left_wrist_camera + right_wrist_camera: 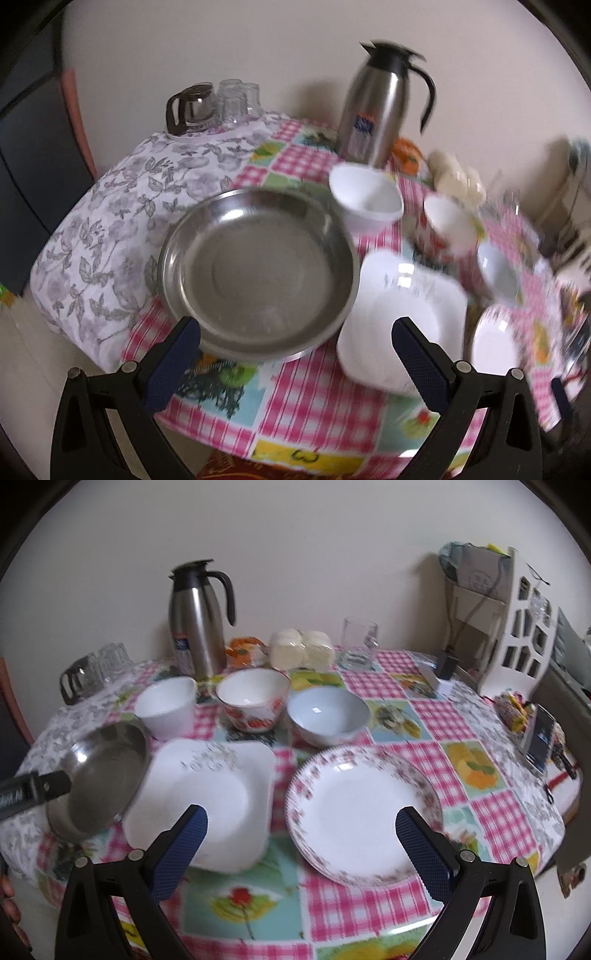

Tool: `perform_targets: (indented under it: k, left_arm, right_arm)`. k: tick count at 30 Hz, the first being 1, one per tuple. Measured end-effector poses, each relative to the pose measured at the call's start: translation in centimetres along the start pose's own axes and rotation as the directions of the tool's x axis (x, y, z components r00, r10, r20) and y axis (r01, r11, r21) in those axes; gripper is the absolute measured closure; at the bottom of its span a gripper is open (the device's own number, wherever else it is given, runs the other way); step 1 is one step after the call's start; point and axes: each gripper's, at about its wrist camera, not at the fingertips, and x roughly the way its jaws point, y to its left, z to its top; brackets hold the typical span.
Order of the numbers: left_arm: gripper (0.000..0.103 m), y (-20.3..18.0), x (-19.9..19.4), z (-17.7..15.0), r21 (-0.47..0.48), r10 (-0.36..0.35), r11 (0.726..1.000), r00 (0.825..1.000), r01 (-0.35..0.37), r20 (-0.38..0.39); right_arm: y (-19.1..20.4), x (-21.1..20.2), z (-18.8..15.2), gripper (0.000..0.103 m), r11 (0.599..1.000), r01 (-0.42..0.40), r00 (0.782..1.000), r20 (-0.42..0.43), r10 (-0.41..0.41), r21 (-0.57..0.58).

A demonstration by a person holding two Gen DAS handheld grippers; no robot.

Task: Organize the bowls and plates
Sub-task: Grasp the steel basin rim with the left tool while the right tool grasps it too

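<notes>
Left gripper (295, 325) is lined up on the steel dish (258, 273), which fills the middle of the left wrist view. The jaws are wide open with nothing in them, and the near rim of the dish sits right between the two fingertips. In the right wrist view the dish is at the left edge and looks tipped up. One dark finger of the left gripper is right at its rim. I can't tell whether the dish's right side is resting on the square white plate (207, 794) or only overlapping it in the picture.

Right gripper (301, 812) is just as wide open and empty, hovering low in the frame over the gap between the square plate and the round floral plate (362, 812).

My guess at the step is grabbing the steel dish so it can be stacked with the other plates. Some tips:

- Grip the near rim, with one pad inside the lip and one outside. Steel is slick and the wall is shallow, so go deep enough that it can't pivot out.
- Lift straight up before moving sideways. The white bowl (168, 705) is close behind it, with the red-patterned bowl (253, 701) and the blue bowl (328, 714) further right in that same row.
- Don't drag it across the square plate.
- Keep the right gripper out of the way or use it to steady the plate on the tabletop (424, 709).
</notes>
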Motion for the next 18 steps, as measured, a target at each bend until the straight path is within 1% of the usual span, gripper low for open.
perform_targets:
  k: [3, 6, 10, 11, 14, 18]
  left_arm:
    - [0.000, 0.3, -0.4, 1.6, -0.050, 0.005, 0.999, 0.999, -0.003, 0.051]
    - [0.000, 0.1, -0.1, 2.9, -0.059, 0.014, 0.998, 0.998, -0.011, 0.057]
    - [0.000, -0.2, 0.6, 3.8, -0.044, 0.081, 0.996, 0.990, -0.077, 0.112]
    - [0.000, -0.2, 0.9, 4.0, -0.044, 0.093, 0.995, 0.989, -0.089, 0.114]
    - [0.000, 0.3, 2.1, 4.4, -0.065, 0.103, 0.993, 0.988, -0.096, 0.114]
    - [0.000, 1.6, 4.5, 4.7, -0.074, 0.115, 0.991, 0.991, -0.110, 0.069]
  right_arm:
    - [1.0, 0.0, 1.9, 0.000, 1.000, -0.029, 0.999, 0.019, 0.029, -0.011]
    - [2.0, 0.3, 3.5, 0.000, 0.999, -0.053, 0.998, 0.026, 0.053, -0.014]
    - [3.0, 1.2, 5.1, 0.000, 0.997, -0.073, 0.997, 0.028, 0.073, -0.007]
    - [3.2, 1.5, 5.4, 0.000, 0.997, -0.078, 0.997, 0.026, 0.078, -0.006]
    - [4.0, 2.5, 6.0, 0.000, 0.996, -0.088, 0.996, 0.027, 0.088, -0.002]
    - [4.5, 4.1, 6.4, 0.000, 0.996, -0.092, 0.996, 0.023, 0.091, 0.009]
